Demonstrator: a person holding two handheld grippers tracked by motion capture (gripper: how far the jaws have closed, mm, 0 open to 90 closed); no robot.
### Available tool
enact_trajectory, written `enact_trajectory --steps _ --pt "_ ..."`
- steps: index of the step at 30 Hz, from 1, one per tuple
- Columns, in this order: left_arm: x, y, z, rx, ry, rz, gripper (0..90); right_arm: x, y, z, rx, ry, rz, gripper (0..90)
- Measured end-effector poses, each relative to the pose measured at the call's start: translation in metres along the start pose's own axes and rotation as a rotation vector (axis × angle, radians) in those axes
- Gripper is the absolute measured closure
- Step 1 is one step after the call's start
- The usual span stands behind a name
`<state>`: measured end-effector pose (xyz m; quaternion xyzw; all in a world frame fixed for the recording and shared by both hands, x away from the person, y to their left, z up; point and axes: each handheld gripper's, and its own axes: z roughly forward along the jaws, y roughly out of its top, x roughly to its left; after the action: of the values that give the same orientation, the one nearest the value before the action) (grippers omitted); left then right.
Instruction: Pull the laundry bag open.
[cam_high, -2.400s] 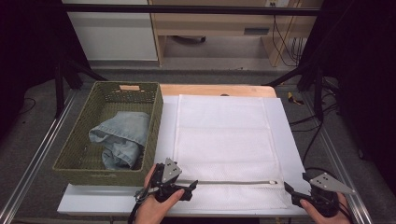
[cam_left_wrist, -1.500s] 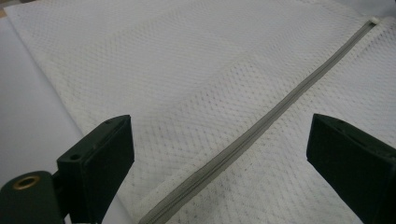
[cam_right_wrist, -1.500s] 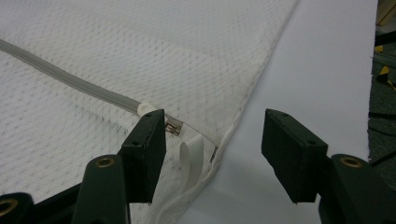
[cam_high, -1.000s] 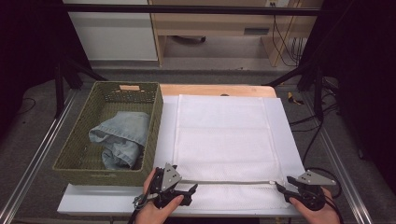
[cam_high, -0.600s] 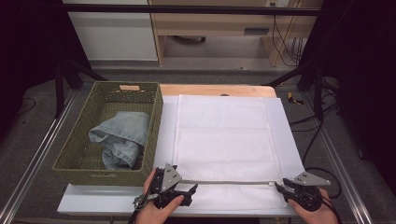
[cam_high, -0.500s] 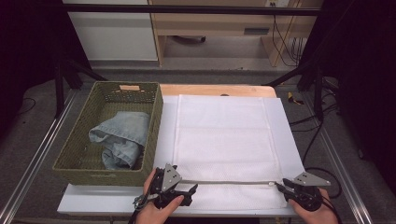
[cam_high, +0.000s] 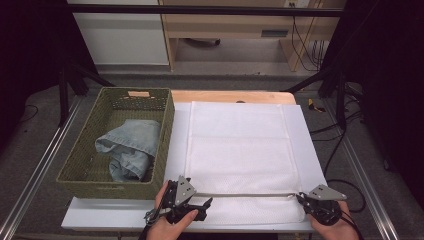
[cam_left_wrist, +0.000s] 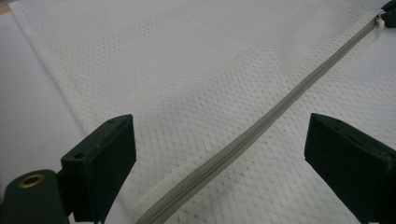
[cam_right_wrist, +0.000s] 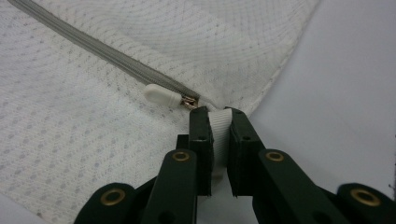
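Flat white mesh bag (cam_high: 240, 150), grey zipper (cam_high: 245, 195)

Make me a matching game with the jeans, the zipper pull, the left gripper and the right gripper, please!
Things:
1. jeans
2. zipper pull
3. left gripper
4. right gripper

Places or states:
A. jaws wide open over the mesh bag
B. crumpled in the green basket
C. jaws just closed on the white tab at the bag's corner
D. at the zipper's end, just ahead of the pinching jaws

Pairs: 1-B, 2-D, 3-A, 4-C
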<state>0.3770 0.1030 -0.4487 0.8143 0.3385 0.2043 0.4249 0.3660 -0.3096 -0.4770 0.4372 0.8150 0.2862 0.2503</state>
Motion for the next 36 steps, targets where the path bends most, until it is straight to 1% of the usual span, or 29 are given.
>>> enact_trajectory --steps 3,5,8,9,12,13,16,19,21,22,24,26,28,30,31,33,34,35,36 --pt "-0.001 0.0 0.001 0.0 -0.001 0.001 8.9 0.0 0.001 0.0 0.005 -0.006 -0.005 83.8" --pt "-0.001 0.0 0.001 0.0 -0.003 0.004 8.9 0.0 0.002 -0.001 0.002 -0.002 0.013 84.5" --pt "-0.002 0.0 0.001 0.001 -0.005 0.01 9.1 -0.001 0.003 -0.005 -0.026 0.006 0.021 84.7" --pt "-0.003 0.0 0.001 -0.001 -0.008 0.008 9.3 -0.001 0.004 -0.007 -0.037 0.01 0.031 84.7" --pt "-0.005 0.002 0.001 -0.01 -0.016 0.0 10.3 0.0 0.007 -0.012 -0.062 0.013 0.037 84.7" --pt "-0.005 0.003 0.001 -0.011 -0.018 0.003 10.8 0.0 0.008 -0.014 -0.073 0.019 0.036 84.7" --pt "-0.008 0.008 0.002 -0.016 -0.025 0.009 11.3 0.002 0.012 -0.019 -0.091 0.021 0.042 84.8" --pt "-0.009 0.014 0.003 -0.024 -0.038 0.011 12.1 0.006 0.016 -0.025 -0.118 0.023 0.035 84.7" --pt "-0.011 0.019 0.004 -0.034 -0.04 0.011 12.1 0.007 0.019 -0.028 -0.128 0.026 0.036 84.7" --pt "-0.011 0.021 0.005 -0.039 -0.047 0.006 12.1 0.007 0.02 -0.028 -0.132 0.022 0.03 84.7" --pt "-0.013 0.026 0.008 -0.051 -0.062 -0.009 13.5 0.008 0.021 -0.03 -0.135 0.024 0.035 84.7" --pt "-0.015 0.03 0.011 -0.056 -0.072 -0.007 15.6 0.008 0.022 -0.03 -0.141 0.025 0.033 84.7" --pt "-0.019 0.035 0.015 -0.061 -0.077 -0.002 16.2 0.007 0.022 -0.031 -0.147 0.028 0.039 84.6" --pt "-0.026 0.039 0.02 -0.065 -0.083 0.013 18.3 0.006 0.022 -0.033 -0.154 0.031 0.042 84.6" --pt "-0.029 0.04 0.022 -0.065 -0.086 0.023 19.2 0.006 0.023 -0.033 -0.156 0.032 0.034 84.6" --pt "-0.04 0.043 0.029 -0.066 -0.094 0.029 20.9 0.006 0.024 -0.035 -0.167 0.035 0.036 84.6" --pt "-0.04 0.043 0.029 -0.066 -0.094 0.029 23.3 0.006 0.024 -0.036 -0.174 0.037 0.04 84.6" --pt "-0.048 0.044 0.034 -0.066 -0.108 0.034 23.8 0.006 0.024 -0.036 -0.179 0.036 0.041 84.6" --pt "-0.054 0.045 0.037 -0.069 -0.116 0.04 24.8 0.007 0.024 -0.036 -0.182 0.037 0.042 84.6"
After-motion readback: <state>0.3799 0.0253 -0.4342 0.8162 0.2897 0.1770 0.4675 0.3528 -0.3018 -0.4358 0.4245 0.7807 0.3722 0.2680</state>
